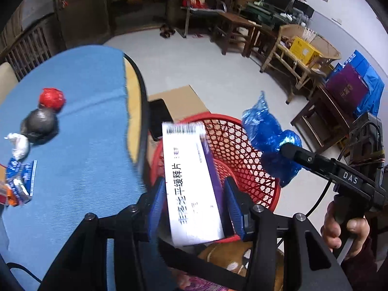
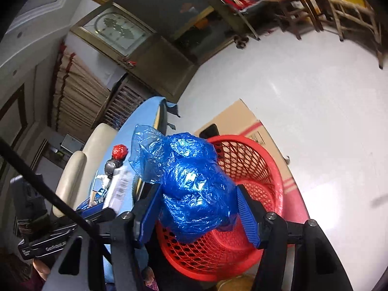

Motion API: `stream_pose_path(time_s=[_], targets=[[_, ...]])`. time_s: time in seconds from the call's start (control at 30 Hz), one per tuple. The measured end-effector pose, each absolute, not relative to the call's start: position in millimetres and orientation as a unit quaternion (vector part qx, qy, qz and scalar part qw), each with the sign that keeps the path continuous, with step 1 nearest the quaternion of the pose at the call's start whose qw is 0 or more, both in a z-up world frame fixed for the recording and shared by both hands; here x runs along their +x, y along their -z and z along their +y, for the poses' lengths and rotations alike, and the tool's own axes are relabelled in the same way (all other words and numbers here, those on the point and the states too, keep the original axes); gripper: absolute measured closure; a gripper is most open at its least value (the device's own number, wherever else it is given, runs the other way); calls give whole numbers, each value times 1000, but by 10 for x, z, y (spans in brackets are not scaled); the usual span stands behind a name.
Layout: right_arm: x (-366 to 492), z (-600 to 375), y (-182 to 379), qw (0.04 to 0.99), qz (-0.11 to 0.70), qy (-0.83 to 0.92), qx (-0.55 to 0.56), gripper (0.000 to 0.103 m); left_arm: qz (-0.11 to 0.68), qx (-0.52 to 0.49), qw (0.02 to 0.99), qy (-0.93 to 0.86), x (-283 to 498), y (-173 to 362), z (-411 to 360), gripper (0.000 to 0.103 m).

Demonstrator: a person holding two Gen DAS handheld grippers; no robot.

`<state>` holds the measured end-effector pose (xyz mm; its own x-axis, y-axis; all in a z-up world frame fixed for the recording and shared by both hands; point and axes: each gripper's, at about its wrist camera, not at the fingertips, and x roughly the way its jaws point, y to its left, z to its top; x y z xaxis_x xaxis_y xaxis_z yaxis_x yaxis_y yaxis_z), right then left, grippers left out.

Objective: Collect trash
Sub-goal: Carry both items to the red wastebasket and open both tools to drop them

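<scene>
My left gripper (image 1: 194,203) is shut on a white and purple medicine box (image 1: 191,181) and holds it over the near rim of the red mesh basket (image 1: 237,145). My right gripper (image 2: 197,215) is shut on a crumpled blue plastic bag (image 2: 191,184) above the same basket (image 2: 257,169). The bag also shows in the left wrist view (image 1: 269,135), held over the basket's right side. On the blue table (image 1: 77,126) lie a red wad (image 1: 52,98), a grey wad (image 1: 41,123), a white wad (image 1: 19,144) and blue wrappers (image 1: 20,181).
The basket stands on the floor beside the table edge, on flat cardboard (image 1: 179,101) with a black phone-like slab (image 1: 158,118). Wooden chairs and boxes (image 1: 300,55) line the far wall. A cream chair (image 2: 80,169) stands behind the table.
</scene>
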<state>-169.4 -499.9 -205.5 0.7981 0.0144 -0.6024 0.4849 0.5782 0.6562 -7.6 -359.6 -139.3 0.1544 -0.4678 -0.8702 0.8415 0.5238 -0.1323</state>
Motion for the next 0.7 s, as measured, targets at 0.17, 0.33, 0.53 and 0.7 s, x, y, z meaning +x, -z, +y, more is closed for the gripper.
stream_pose_path(time_s=[0.17,0.33,0.53,0.7], targets=[[-1728,-5034,2139,829,295,133,456,31,473,211,732,444,-70,1471,-3587,47],[-1683,-4982,2106,835,294,136,444,31,472,195,743,434,31,1387,-3368,47],[-1559,-4868,1983,848,291,131,423,31,446,196,773,407,43,1268,-2988,47],[-1426,-4703,1845,860,291,117,403,31,439,189,791,383,78,1237,-2725,46]])
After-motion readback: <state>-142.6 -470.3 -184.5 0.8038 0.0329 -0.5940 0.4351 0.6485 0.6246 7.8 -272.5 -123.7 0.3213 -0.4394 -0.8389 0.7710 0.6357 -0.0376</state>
